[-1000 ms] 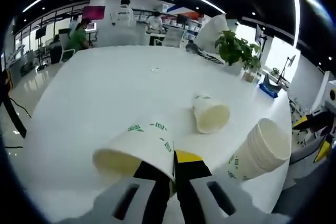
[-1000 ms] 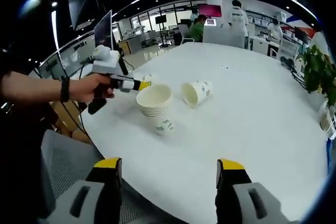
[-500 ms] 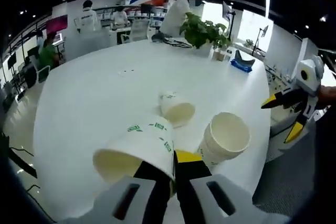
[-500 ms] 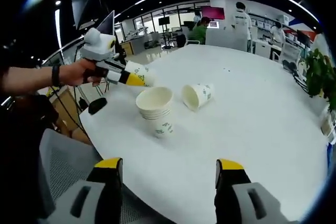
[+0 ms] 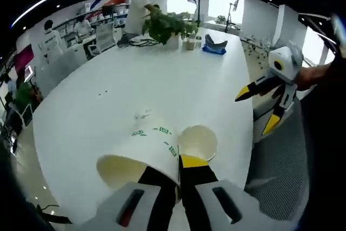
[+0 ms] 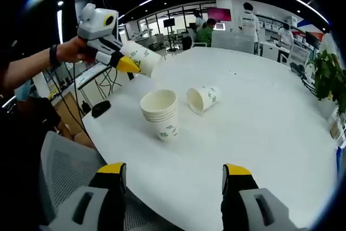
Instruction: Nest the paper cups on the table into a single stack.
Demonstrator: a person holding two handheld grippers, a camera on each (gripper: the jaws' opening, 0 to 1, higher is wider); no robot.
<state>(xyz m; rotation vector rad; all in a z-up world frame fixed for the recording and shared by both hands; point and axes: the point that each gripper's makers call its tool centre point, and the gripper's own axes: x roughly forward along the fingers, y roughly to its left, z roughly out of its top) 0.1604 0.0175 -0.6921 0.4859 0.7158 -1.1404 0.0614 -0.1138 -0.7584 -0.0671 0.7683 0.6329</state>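
My left tongs (image 5: 172, 174) were clamped on the rim of a paper cup (image 5: 141, 152), held in the air above the stack of cups (image 6: 160, 113) standing upright on the white worktop (image 6: 259, 133). My right tongs (image 6: 172, 185) hung apart and empty near the worktop's edge. Just beyond the stack, a lone cup (image 6: 203, 97) lay on its side.

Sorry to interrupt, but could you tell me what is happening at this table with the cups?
A person is nesting paper cups using a handheld gripper in each hand. The left gripper is shut on a paper cup, holding it tilted in the air above the stack of cups standing upright on the white table. Another cup lies on its side beside the stack, apart from it. The right gripper is open and holds nothing, near the table's edge.
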